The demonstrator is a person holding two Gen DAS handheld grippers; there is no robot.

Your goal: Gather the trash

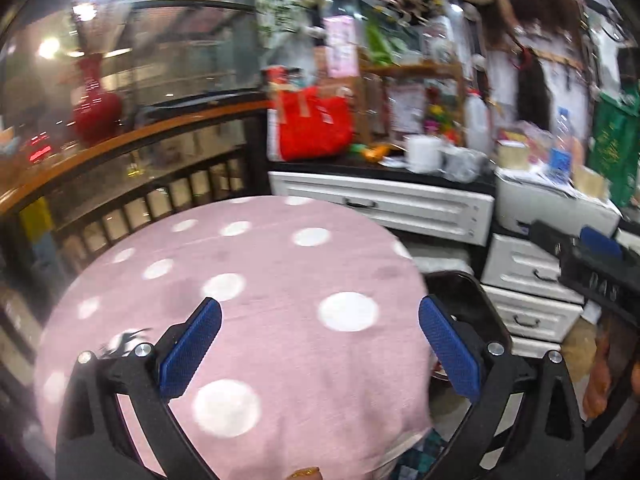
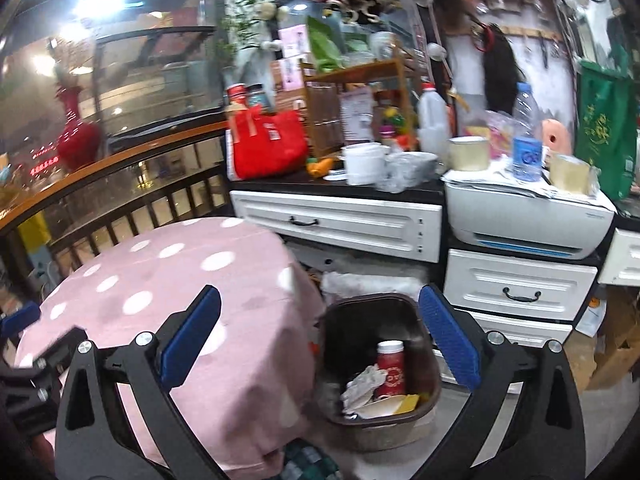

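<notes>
A brown trash bin [image 2: 332, 376] stands on the floor right of a round table with a pink polka-dot cloth [image 2: 180, 280]. Inside it lie a red bottle with a white cap [image 2: 391, 368], crumpled white paper [image 2: 366, 384] and a yellow scrap [image 2: 408, 402]. My right gripper [image 2: 320, 344] is open and empty above the bin and the table's edge. My left gripper [image 1: 320, 344] is open and empty over the pink cloth [image 1: 260, 280]; the bin's dark rim [image 1: 476, 300] shows behind its right finger. The right gripper [image 1: 592, 264] shows at the right edge of the left wrist view.
White drawers [image 2: 340, 224] with a cluttered black top stand behind the bin, with a printer [image 2: 528, 216], a water bottle [image 2: 527, 136], a red bag [image 2: 268, 144] and white cups [image 2: 364, 164]. A wooden railing [image 2: 100, 184] runs left of the table.
</notes>
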